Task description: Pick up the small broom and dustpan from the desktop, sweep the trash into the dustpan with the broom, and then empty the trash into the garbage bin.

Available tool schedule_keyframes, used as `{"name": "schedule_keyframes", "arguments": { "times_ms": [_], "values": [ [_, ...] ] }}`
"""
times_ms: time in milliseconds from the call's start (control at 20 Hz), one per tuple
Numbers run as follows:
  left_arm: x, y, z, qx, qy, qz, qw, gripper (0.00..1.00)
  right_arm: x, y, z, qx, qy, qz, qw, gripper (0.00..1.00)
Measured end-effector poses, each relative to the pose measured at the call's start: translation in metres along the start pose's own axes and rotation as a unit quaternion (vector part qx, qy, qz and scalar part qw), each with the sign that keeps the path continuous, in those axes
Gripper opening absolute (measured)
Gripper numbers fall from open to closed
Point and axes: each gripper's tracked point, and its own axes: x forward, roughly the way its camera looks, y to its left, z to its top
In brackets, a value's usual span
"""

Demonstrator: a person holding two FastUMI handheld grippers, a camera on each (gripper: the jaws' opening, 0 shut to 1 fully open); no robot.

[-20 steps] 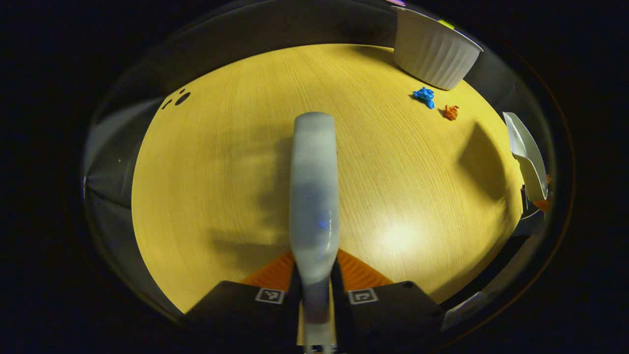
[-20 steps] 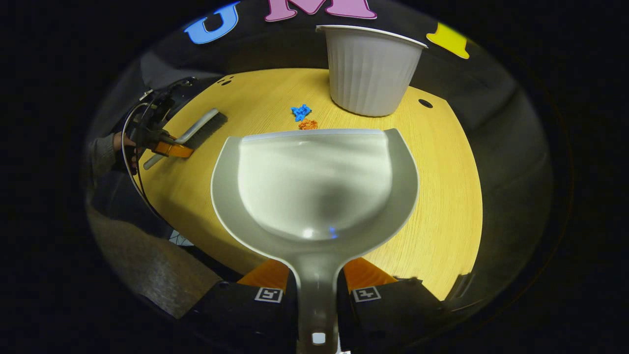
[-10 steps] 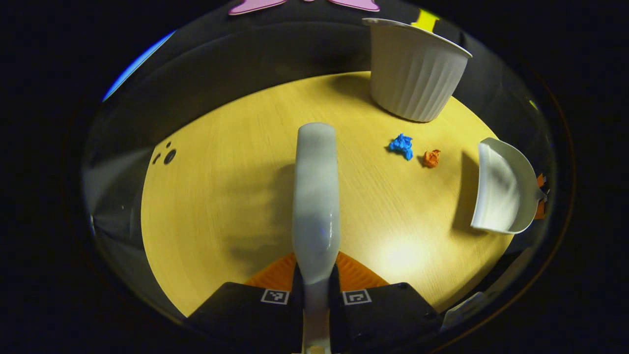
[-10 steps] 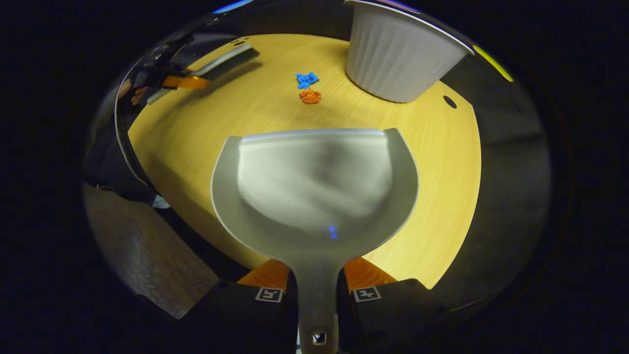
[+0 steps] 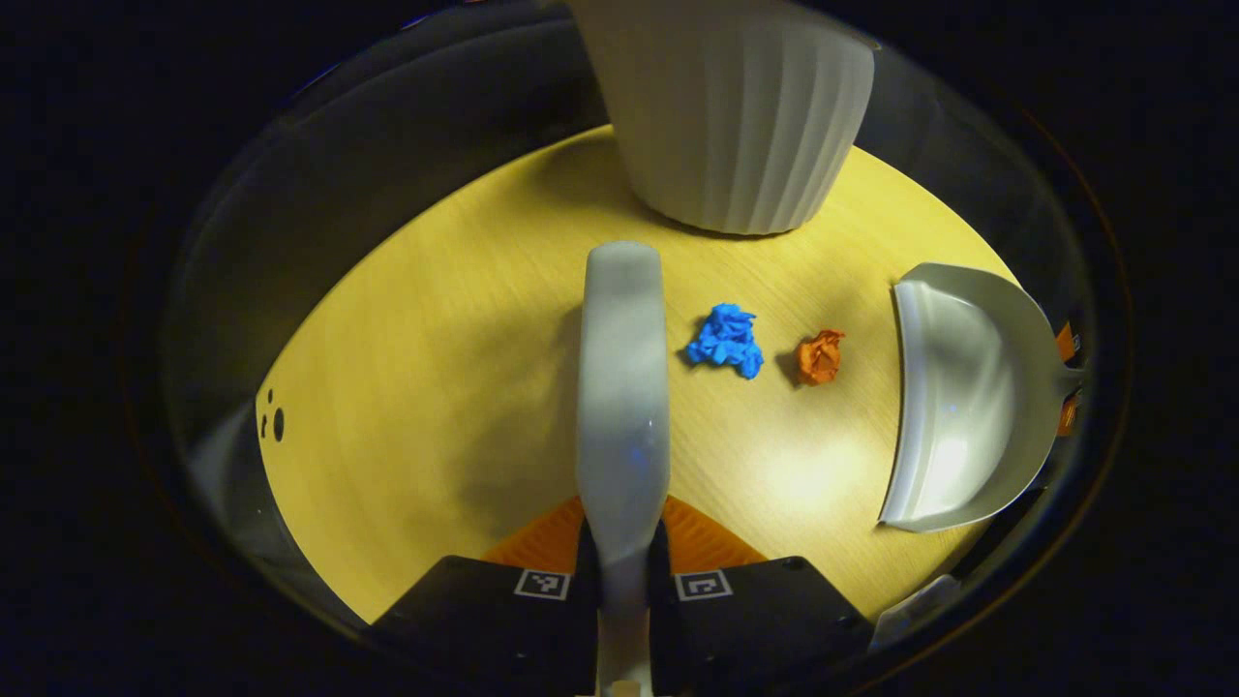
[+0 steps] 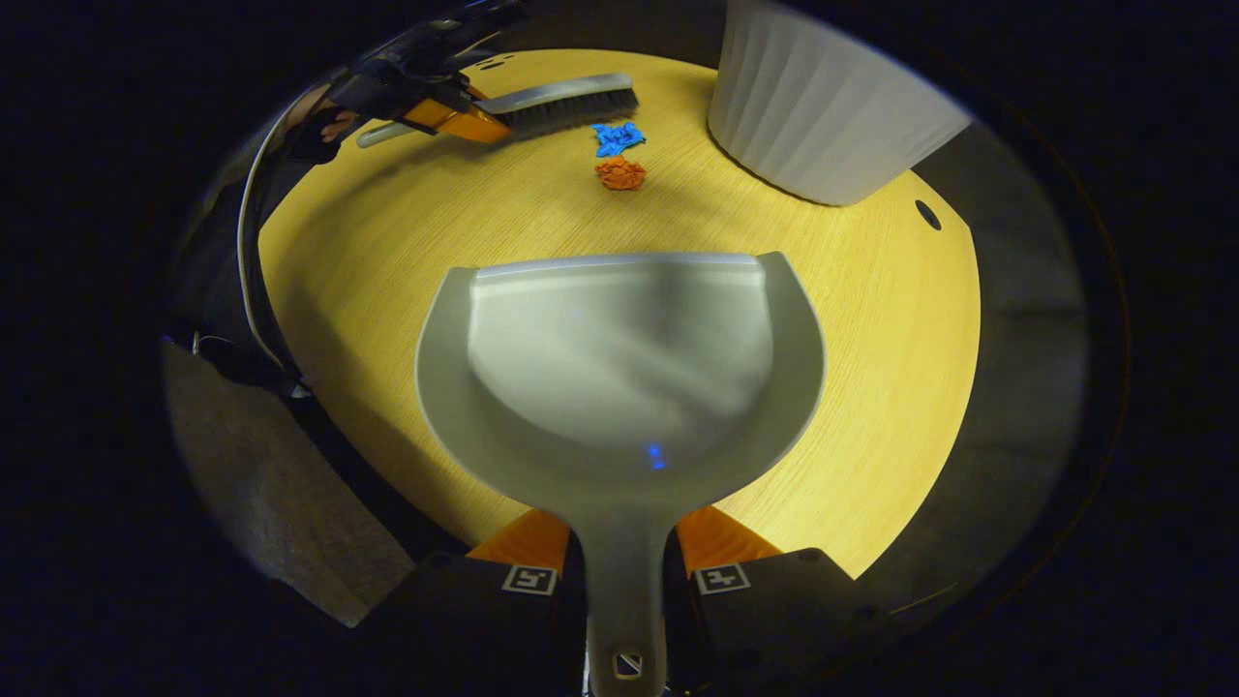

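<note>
both tools look light stiff plastic, left gripper clamped on the broom handle, right gripper pinching the dustpan handle, paper scraps probably weightless

On the desktop, two trash wads lay between broom and dustpan, with the bin standing behind them.
</note>
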Motion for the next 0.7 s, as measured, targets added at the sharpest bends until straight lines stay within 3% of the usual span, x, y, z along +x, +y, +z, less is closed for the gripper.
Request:
{"name": "schedule_keyframes", "arguments": {
  "times_ms": [50,150,200,250,350,400,450,600,700],
  "values": [
    [0.004,-0.005,0.005,0.008,0.006,-0.004,1.000,0.23,0.002,0.000,0.003,0.002,-0.005,0.005,1.000,0.41],
    [0.007,-0.016,0.012,0.025,0.014,-0.013,1.000,0.25,0.005,-0.002,0.008,0.003,-0.011,0.008,1.000,0.37],
    [0.008,-0.023,0.015,0.031,0.015,-0.020,0.999,0.25,0.008,-0.003,0.009,0.004,-0.015,0.009,1.000,0.41],
    [0.003,-0.028,0.017,0.035,0.018,-0.031,0.999,0.25,0.009,-0.005,0.010,0.004,-0.018,0.011,1.000,0.36],
    [-0.005,-0.045,0.020,0.042,0.019,-0.062,0.997,0.25,0.012,-0.007,0.012,0.004,-0.025,0.012,1.000,0.37],
    [-0.008,-0.056,0.018,0.046,0.021,-0.078,0.996,0.25,0.013,-0.008,0.012,0.002,-0.027,0.012,1.000,0.41],
    [-0.010,-0.067,0.016,0.048,0.024,-0.093,0.994,0.25,0.014,-0.008,0.012,0.000,-0.030,0.013,0.999,0.37],
    [-0.018,-0.095,0.011,0.052,0.033,-0.136,0.989,0.25,0.014,-0.008,0.010,-0.001,-0.038,0.014,0.999,0.37],
    [-0.024,-0.111,0.008,0.054,0.039,-0.167,0.984,0.25,0.017,-0.008,0.008,0.000,-0.042,0.014,0.999,0.41]
  ]
}}
